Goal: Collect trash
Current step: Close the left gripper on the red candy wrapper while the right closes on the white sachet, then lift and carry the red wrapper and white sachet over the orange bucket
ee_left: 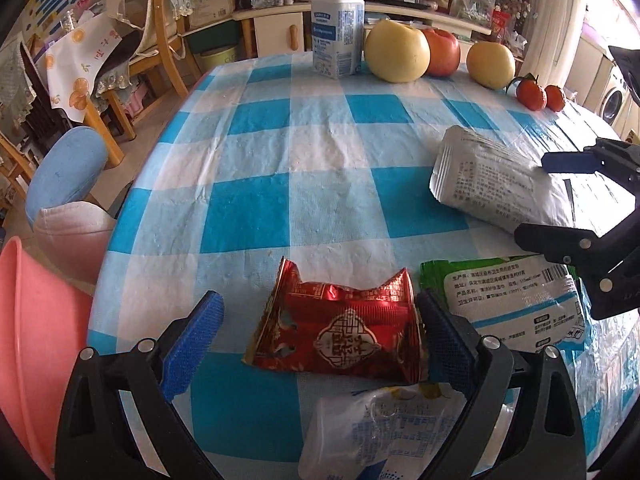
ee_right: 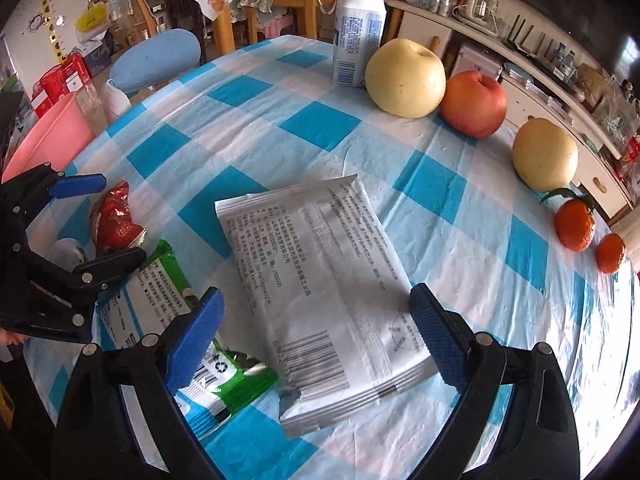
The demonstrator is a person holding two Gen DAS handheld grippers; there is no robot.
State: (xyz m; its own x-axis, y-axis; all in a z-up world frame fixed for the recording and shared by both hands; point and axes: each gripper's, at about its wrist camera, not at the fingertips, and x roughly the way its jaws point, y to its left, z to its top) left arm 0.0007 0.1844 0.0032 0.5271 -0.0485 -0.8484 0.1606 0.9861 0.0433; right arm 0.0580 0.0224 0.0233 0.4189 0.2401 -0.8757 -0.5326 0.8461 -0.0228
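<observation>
Left hand-held gripper [ee_left: 320,332]: spread wide, straddling crumpled red foil wrapper [ee_left: 344,330] on blue-checked desk [ee_left: 280,160]. Right hand-held gripper [ee_right: 316,332]: spread wide over flat silver printed packet [ee_right: 320,288].

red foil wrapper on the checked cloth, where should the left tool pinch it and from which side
Probably across its middle band, coming straight down and forward from the near edge. The crumpled red foil snack wrapper lies flat on the blue and white checked tablecloth, its flared twisted ends pointing away. The open left tool already straddles it, right finger touching its edge, so closing there should bunch the foil.
</observation>
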